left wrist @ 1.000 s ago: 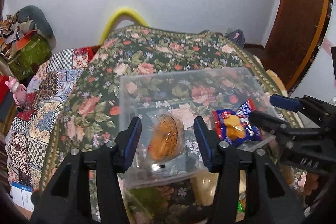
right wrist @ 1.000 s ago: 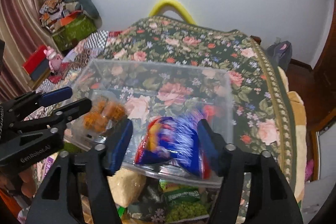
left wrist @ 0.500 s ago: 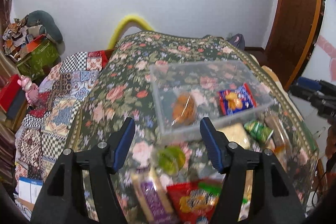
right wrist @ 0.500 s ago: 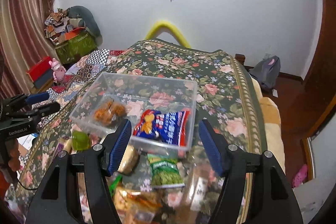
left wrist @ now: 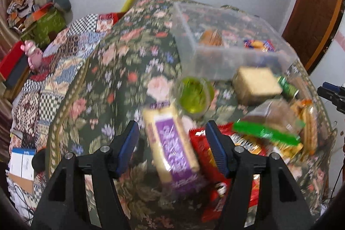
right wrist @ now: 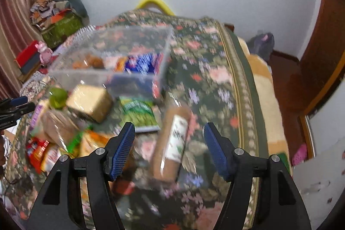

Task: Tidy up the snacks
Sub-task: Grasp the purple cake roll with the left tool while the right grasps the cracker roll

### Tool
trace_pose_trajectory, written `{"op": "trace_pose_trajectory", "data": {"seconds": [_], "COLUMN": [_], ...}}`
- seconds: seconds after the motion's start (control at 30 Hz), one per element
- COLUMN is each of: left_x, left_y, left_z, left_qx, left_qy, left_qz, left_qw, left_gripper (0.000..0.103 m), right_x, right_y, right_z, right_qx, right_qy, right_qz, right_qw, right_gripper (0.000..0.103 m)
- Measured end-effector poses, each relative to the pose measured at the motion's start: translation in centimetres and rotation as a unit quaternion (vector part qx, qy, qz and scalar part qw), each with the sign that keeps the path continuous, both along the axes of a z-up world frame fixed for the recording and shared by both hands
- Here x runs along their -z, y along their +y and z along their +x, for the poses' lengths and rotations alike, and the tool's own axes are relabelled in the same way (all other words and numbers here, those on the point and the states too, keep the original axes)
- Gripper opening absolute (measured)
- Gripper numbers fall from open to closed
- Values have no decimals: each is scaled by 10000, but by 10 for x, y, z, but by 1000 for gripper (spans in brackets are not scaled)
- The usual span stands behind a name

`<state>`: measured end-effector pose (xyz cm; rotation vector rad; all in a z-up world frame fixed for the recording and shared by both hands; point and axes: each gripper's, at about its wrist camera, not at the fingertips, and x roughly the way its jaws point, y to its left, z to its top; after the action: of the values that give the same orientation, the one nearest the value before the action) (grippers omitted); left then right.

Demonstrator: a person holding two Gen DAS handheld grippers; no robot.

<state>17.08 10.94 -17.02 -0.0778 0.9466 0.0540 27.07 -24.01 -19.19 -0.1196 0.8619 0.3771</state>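
Left gripper (left wrist: 172, 148) jaws spread wide, empty, over a purple-labelled flat packet (left wrist: 172, 150) lying beside a glossy red crinkled bag (left wrist: 207, 150); right gripper (right wrist: 170, 148) likewise gaping, above a tan tube-shaped pack (right wrist: 172, 143) with a white label. Farther: round green tub (left wrist: 194, 96), pale square block (left wrist: 256, 83), green pouch (right wrist: 140, 114). Farthest, clear rigid plastic bin (left wrist: 228, 57) on floral cloth (left wrist: 120, 70) holds an orange snack (left wrist: 210, 38) and blue packet (right wrist: 142, 64)

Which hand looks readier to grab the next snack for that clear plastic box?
Probably the left gripper: its open jaws frame the purple-and-cream packet. The right gripper similarly frames a brown tube.
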Motion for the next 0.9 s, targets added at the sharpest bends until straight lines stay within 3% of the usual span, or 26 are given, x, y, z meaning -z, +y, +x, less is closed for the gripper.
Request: {"op": "trace_pose_trajectory", "data": {"seconds": [0.1,0.4,0.5,0.6,0.7,0.73,0.9], "left_x": [10,33,36,39,39,39,34], "left_y": [2,5,7,6,4,4,5], "left_z": [-2,2,3,3,2,1,0], "left_qx": [-37,-208,-239,-308,-329,-332,-339], "left_qy": [116,178,129,55,-17,-33,-49], "left_qz": [-131,-41,12,233,319,338,263], "left_qw": [9998,9996,9996,9992,9989,9989,9991], "left_gripper": [64,64,62,46,45,45,45], "right_x": [17,38,48,55,55,55,51], "right_y": [-6,-2,0,1,5,5,2], "right_z": [1,11,16,20,17,16,13], "right_qx": [146,195,175,183,179,164,213], "right_qy": [140,358,489,624,530,528,489], "right_qz": [-63,46,119,240,172,168,167], "right_qw": [9998,9992,9986,9976,9983,9983,9984], "right_gripper": [63,62,56,52,44,37,33]}}
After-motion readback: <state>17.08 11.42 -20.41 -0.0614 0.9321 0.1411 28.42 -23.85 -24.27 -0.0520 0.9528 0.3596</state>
